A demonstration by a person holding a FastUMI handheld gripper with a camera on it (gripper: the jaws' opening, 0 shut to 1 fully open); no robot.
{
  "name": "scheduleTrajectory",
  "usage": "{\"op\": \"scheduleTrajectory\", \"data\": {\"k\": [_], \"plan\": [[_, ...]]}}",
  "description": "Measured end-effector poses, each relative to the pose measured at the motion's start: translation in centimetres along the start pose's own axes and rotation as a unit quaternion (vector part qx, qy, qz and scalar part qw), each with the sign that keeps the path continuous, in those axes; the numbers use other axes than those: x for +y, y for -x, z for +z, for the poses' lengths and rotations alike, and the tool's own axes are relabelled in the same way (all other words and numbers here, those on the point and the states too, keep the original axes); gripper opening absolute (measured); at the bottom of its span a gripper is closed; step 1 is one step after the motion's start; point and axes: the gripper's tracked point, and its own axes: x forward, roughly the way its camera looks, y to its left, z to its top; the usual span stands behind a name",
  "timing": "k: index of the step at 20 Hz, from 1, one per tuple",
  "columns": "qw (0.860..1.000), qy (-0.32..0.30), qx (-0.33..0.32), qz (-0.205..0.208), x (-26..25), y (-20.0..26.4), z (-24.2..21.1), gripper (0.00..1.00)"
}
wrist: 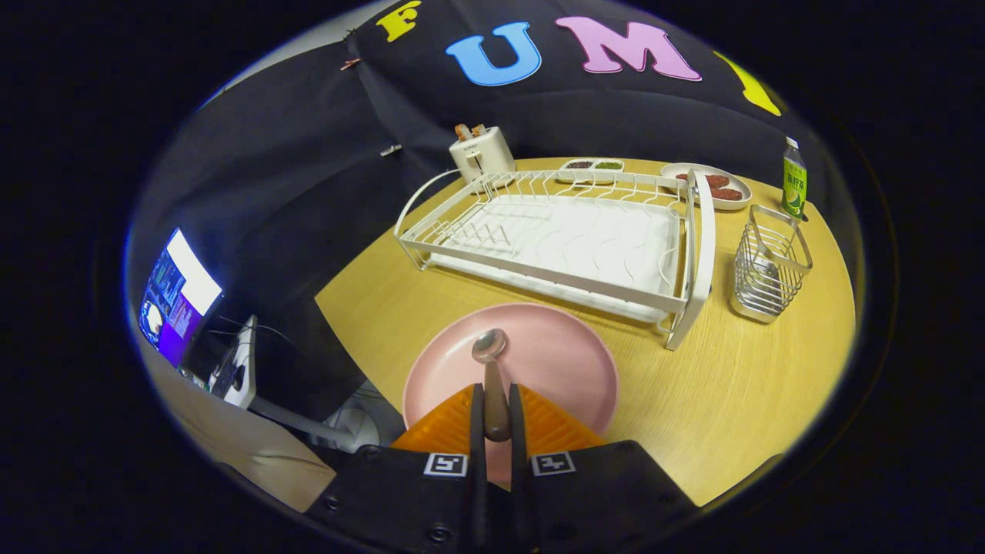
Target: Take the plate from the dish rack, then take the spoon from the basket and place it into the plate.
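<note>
A pink plate [539,362] lies flat on the wooden table just ahead of my fingers, near the table's front edge. My gripper [495,400] is shut on the handle of a metal spoon [490,350]. The spoon sticks forward from between the fingers, and its bowl hangs over the middle of the plate. Beyond the plate stands the white dish rack [569,238], with no dishes in it. To the right of the rack stands the wire basket [769,265].
A white toaster [482,154] stands behind the rack. A small two-part dish [592,168] and a plate of food [712,185] sit at the table's back edge, a green bottle [793,181] at the back right. A lit screen [178,296] stands off the table's left.
</note>
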Motion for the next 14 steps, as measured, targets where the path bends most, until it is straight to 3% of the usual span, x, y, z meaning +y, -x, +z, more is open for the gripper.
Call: {"op": "scheduleTrajectory", "data": {"k": [9, 12, 14], "plan": [[0.999, 0.016, 0.024, -0.040, -2.1, 0.1, -2.0, 0.21], [0.999, 0.010, 0.020, -0.045, -2.5, 0.1, -1.7, 0.30], [0.999, 0.008, 0.017, -0.044, -2.3, 0.3, -1.4, 0.45]]}}
